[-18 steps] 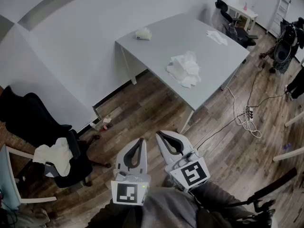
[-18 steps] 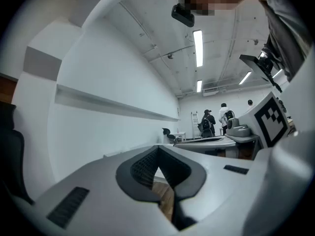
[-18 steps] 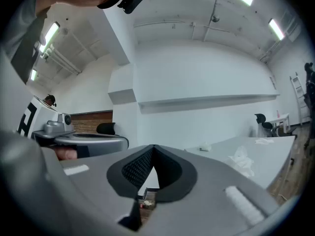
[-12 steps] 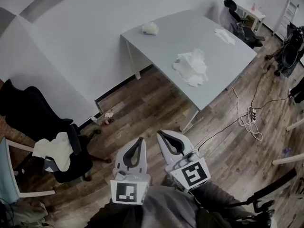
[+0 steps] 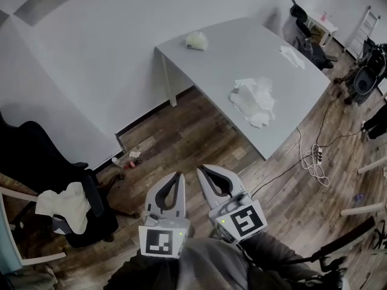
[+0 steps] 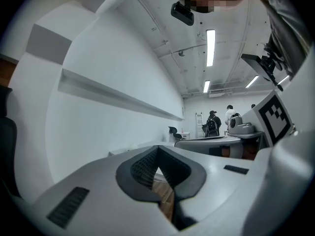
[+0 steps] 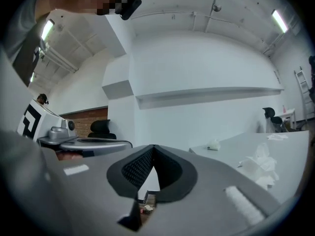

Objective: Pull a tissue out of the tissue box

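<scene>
Tissues (image 5: pixel 254 100) lie heaped on the grey table (image 5: pixel 230 53), at one o'clock from both grippers and well apart from them. Left gripper (image 5: pixel 179 176) is clenched on nothing. Right gripper (image 5: pixel 201 170), just beside it at three o'clock, is likewise clenched and empty.

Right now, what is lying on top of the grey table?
On the table: a heap of white tissues, a small white lump at the far corner, a flat tissue farther right. Anything under the heap is covered.
</scene>
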Motion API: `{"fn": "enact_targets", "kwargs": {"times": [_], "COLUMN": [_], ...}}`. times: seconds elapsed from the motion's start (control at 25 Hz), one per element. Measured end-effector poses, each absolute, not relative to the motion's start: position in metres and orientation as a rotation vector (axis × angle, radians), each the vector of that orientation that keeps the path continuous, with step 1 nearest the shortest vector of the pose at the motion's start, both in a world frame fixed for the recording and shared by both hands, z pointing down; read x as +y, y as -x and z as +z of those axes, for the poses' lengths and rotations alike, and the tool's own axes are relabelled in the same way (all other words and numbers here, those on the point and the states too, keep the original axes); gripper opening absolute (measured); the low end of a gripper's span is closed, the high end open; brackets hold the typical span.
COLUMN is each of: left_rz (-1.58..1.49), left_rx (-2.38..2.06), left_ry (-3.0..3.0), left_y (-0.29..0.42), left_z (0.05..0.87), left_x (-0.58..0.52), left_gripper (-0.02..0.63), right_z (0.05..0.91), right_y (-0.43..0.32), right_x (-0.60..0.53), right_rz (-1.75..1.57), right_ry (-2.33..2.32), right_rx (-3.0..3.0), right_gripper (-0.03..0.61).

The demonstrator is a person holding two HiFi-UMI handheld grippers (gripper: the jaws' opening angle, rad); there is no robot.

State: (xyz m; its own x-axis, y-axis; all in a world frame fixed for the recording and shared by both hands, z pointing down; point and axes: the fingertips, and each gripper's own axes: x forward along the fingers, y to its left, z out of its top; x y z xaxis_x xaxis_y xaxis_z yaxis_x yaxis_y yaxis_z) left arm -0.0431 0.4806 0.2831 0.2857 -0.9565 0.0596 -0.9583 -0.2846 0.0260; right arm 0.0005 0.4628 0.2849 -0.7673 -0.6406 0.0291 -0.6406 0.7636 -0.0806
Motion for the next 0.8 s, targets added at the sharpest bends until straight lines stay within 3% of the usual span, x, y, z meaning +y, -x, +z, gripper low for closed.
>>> {"fn": "enact_targets", "kwargs": {"times": [0.4, 0.8], "left_rz": [-0.022, -0.033], "left_rx": [-1.772, -1.720], "left_ry": [-2.493, -2.513], "left_y": [0.116, 0.136], "left_z": [0.279, 0.279], "left_x": [0.411, 0.357], "left_gripper": [-0.003, -0.003], "right_z": [0.273, 0.268], "right_y": [0.069, 0.088], "right_x": [0.392, 0.341], "right_rz": [-0.092, -0.070], "right_ry": [1.192, 1.234], "right_rx": [2.935, 2.936], "right_gripper": [0.003, 0.003]}}
